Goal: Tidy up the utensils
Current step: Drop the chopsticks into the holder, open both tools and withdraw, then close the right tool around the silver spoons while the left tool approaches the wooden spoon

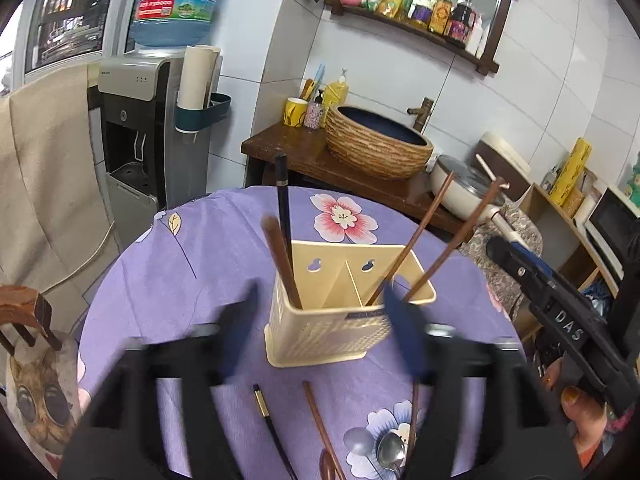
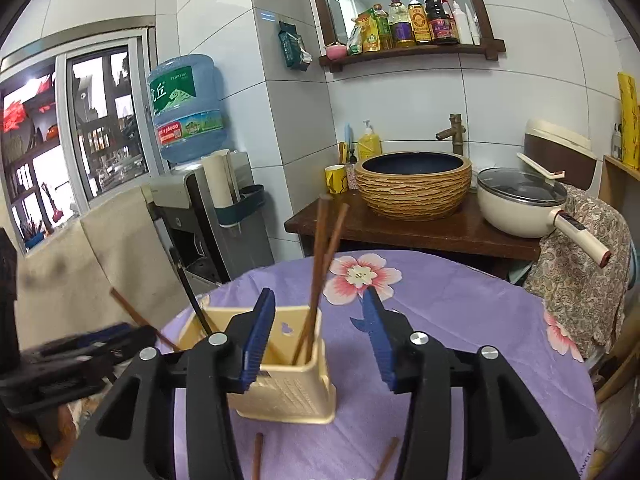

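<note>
A cream utensil holder (image 1: 324, 316) stands on the purple floral table (image 1: 192, 264). Its left compartment holds a black chopstick (image 1: 282, 196) and a brown utensil handle (image 1: 280, 258); its right compartment holds two brown chopsticks (image 1: 424, 232). My left gripper (image 1: 320, 312) is open and empty, its blurred fingers either side of the holder. On the cloth in front lie a black chopstick (image 1: 266, 412), a wooden spoon (image 1: 320, 424) and a metal spoon (image 1: 390, 450). My right gripper (image 2: 318, 336) is open and empty just before the holder (image 2: 288, 376), with two chopsticks (image 2: 320, 264) in it.
Behind the table stand a water dispenser (image 1: 136, 128), a wooden stand with a woven basin (image 1: 376, 144) and a cream pot (image 1: 464, 192). A chair with a cat cushion (image 1: 36, 392) is at left. The right gripper's body (image 1: 560, 312) shows at the right.
</note>
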`<state>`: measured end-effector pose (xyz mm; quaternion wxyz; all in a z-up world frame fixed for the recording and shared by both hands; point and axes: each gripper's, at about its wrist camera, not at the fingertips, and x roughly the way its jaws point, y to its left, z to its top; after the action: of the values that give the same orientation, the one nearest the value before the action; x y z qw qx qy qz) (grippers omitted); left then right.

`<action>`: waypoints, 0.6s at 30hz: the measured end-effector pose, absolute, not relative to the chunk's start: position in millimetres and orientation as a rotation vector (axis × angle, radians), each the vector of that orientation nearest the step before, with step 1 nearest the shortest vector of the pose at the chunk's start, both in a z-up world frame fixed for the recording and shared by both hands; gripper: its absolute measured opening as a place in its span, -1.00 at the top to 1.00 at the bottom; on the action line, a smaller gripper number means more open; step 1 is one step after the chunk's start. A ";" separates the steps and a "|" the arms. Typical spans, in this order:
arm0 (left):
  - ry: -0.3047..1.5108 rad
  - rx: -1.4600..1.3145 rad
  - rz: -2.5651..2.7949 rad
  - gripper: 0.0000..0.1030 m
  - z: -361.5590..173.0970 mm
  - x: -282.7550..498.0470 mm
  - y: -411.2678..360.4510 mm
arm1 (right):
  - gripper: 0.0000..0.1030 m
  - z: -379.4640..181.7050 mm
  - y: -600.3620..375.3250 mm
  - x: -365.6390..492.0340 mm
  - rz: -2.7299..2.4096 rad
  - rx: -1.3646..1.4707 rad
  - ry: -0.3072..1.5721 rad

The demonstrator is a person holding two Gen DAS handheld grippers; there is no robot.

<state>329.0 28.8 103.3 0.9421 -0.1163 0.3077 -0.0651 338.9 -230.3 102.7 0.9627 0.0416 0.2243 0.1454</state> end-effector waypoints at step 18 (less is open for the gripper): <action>0.832 -0.233 -0.033 -0.60 -34.4 243.9 52.4 | -0.02 -33.0 -206.2 251.7 0.412 -0.066 0.784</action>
<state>243.9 52.4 -34.4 0.9079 -0.1131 0.4033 -0.0159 251.7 -206.2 -33.0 0.9029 -0.0321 0.3794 0.1994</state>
